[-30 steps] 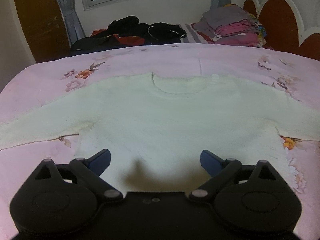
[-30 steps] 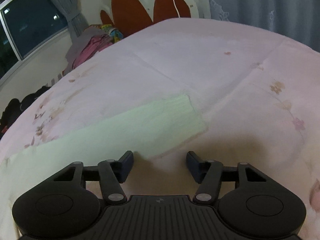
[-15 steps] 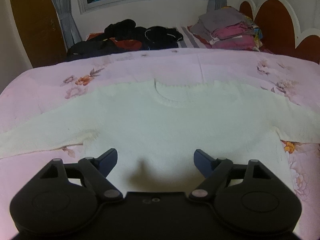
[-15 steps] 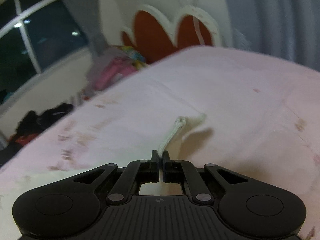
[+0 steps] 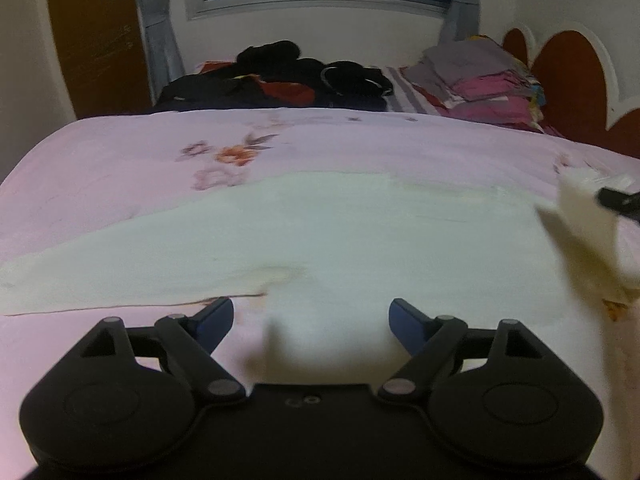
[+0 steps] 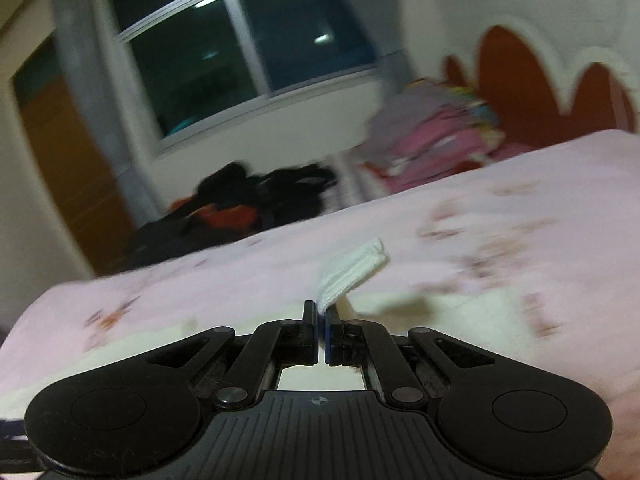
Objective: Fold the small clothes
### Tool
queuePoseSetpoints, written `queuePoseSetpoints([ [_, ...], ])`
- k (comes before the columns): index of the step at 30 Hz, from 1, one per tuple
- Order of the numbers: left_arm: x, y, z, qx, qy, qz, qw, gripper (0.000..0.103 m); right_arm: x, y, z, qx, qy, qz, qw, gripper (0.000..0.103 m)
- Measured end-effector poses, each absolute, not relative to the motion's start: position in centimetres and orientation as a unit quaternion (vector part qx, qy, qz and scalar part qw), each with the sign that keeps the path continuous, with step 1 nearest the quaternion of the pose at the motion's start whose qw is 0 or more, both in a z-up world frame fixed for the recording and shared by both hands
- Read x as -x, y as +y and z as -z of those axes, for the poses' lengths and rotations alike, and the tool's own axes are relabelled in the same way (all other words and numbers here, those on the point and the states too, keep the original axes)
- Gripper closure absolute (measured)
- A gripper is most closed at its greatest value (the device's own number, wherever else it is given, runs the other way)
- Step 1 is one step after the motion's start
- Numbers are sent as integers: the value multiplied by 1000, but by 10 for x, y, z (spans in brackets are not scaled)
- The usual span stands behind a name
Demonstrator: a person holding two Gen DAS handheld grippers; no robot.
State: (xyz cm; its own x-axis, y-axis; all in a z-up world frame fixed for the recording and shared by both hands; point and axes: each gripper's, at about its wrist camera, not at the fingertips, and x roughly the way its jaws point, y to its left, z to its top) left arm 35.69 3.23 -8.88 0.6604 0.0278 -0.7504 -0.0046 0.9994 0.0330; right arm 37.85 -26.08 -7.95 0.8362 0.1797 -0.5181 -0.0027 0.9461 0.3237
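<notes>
A cream knit sweater lies flat on the pink floral bedspread, its left sleeve stretched out to the left. My left gripper is open and empty, low over the sweater's bottom hem near the left armpit. My right gripper is shut on the sweater's right sleeve cuff and holds it lifted above the bed. In the left wrist view the lifted sleeve hangs at the right edge, with the right gripper's fingertips on it.
A heap of dark clothes and a stack of folded grey and pink clothes lie at the far side of the bed under the window. A red and white headboard stands at the right. A brown door is at the left.
My right gripper closed on the sleeve cuff, lifted it and swung it left over the sweater body. My left gripper shifted left along the hem and stayed open.
</notes>
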Motion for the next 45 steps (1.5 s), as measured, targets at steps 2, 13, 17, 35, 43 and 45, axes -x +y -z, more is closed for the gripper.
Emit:
queuePoseSetpoints([
  [2,-359,49,90,-9,414,-15,910,19,-386,-225,90,-159,296,-72,939,101],
  [13,-367,77,96,12,424,2,906,17,-406,-128,142,-136,364,-128,912,100],
  [17,-374,61,100,21,429,35,902,16,-398,-139,136,-149,356,-128,914,41],
  [35,-428,3,160,128,463,111,870,92,-324,-276,150,-78,354,51,931,41],
  [43,-429,4,130,165,408,116,890,96,-329,-289,163,-74,367,74,924,41],
  [45,-427,11,111,178,387,122,897,96,-333,-289,166,-77,371,69,923,41],
])
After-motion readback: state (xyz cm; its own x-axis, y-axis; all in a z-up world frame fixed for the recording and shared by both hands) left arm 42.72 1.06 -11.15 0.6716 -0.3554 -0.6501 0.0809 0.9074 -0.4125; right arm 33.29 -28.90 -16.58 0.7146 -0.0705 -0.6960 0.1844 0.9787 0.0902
